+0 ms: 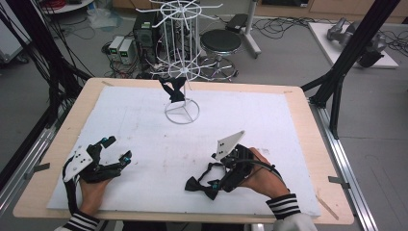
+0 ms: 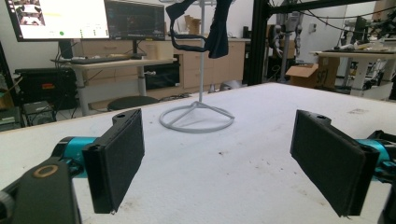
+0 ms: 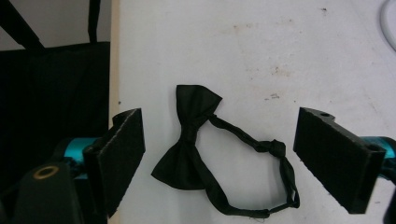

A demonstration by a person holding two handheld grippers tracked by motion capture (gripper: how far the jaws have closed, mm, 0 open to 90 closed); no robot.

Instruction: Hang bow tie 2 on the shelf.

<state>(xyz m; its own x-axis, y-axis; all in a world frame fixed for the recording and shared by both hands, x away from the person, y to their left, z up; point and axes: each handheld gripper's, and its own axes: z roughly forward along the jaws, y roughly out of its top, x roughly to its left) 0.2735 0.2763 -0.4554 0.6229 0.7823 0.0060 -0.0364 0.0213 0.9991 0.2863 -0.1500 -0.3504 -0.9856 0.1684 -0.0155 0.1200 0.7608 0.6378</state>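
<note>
A black bow tie (image 3: 189, 140) with a looped strap lies flat on the white board (image 1: 144, 125) near its front edge, and it appears in the high view as the bow tie (image 1: 198, 186). My right gripper (image 3: 219, 158) hovers over it, open, one jaw on each side, with neither pad touching it. From above, the right gripper (image 1: 211, 171) points toward the front left. My left gripper (image 1: 119, 148) rests at the front left, open with nothing between its jaws, and the left gripper (image 2: 219, 158) faces the white wire stand (image 2: 196, 119). A second black bow tie (image 2: 217, 28) hangs from that stand.
The wire stand (image 1: 182, 113) rises at the back middle of the board, its dark bow tie (image 1: 174, 89) dangling low on the pole. The wooden table rim (image 1: 303, 125) frames the board. A stool (image 1: 220, 42) and black frame posts stand beyond the table.
</note>
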